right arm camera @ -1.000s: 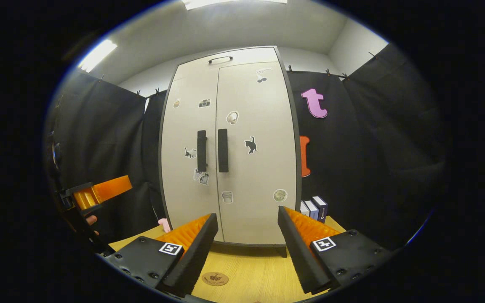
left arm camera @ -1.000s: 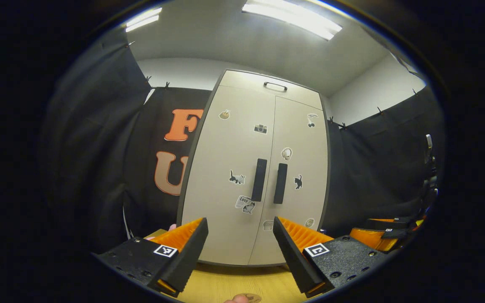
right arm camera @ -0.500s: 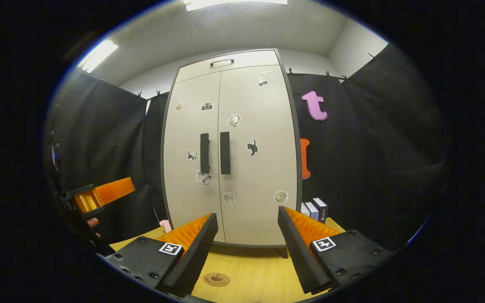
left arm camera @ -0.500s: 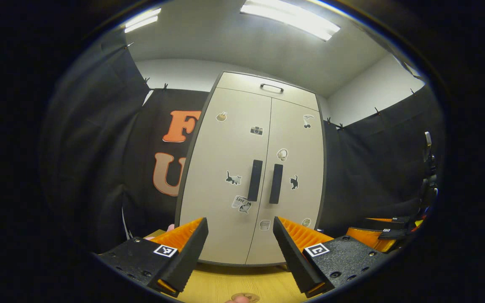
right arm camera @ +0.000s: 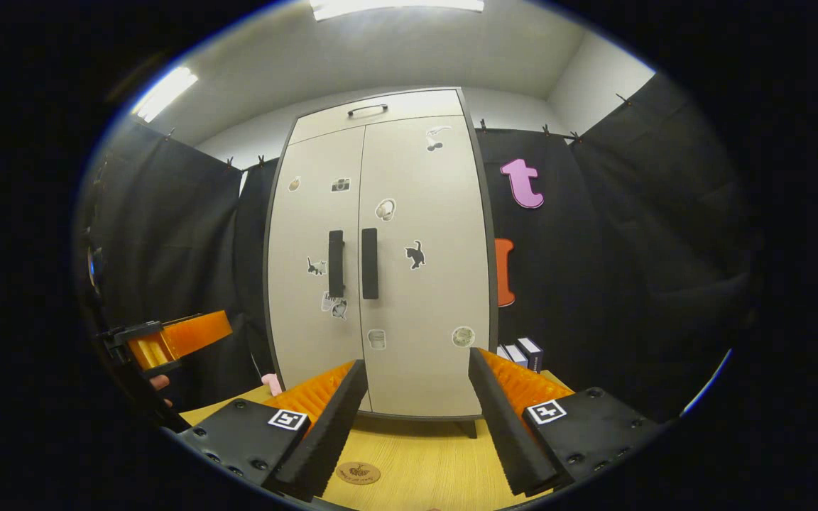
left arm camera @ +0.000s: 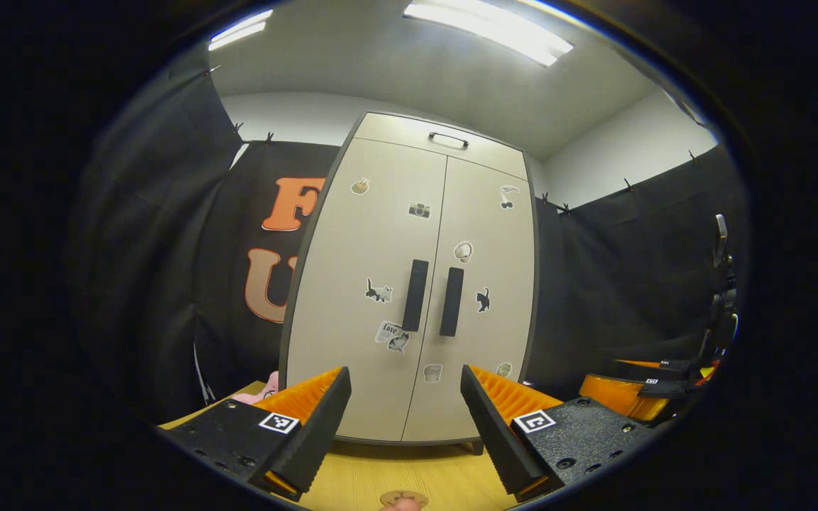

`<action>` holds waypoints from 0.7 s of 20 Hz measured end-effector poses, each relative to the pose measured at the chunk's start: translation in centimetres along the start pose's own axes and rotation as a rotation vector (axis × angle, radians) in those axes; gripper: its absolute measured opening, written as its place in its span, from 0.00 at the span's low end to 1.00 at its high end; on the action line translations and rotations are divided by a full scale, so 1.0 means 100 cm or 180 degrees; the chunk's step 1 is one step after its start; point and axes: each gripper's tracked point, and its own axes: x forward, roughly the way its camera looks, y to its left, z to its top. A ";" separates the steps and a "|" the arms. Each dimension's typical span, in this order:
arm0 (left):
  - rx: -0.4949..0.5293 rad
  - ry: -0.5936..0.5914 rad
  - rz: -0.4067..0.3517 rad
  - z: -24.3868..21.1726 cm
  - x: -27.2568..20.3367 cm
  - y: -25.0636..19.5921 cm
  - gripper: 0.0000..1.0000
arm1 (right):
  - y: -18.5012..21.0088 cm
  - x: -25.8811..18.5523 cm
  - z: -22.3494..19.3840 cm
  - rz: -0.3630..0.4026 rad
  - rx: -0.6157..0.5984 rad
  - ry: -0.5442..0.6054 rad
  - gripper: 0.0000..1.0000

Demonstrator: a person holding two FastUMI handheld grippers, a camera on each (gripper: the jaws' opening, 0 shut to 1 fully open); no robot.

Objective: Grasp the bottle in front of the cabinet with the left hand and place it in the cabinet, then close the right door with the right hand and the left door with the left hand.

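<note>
Both claws gape wide and grip nothing: left gripper [left arm camera: 403, 426] and right gripper [right arm camera: 415, 419] each face the cabinet [left arm camera: 409, 284] head-on. Its two tall doors are flush, the handles [right arm camera: 352, 263] upright side by side at the seam. No bottle can be made out; it is likely inside. The cabinet stands toward the table's [right arm camera: 423, 461] far edge, seemingly nearer the right gripper.

Light comes from above: two ceiling strip lights [left arm camera: 487, 28] in the left gripper view, two more [right arm camera: 395, 6] in the right gripper view, both glaring white. The pale cabinet [left arm camera: 409, 284] is evenly lit and sharp. A soft shadow lies on the desk [right arm camera: 416, 461] under the cabinet's front edge. Fisheye distortion bows the cabinet's sides; the dark cloth dims toward the edges.
</note>
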 end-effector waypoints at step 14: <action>0.0071 0.0121 0.0017 -0.013 -0.001 0.003 0.95 | 0.005 0.003 -0.007 0.0030 0.0057 0.0071 0.96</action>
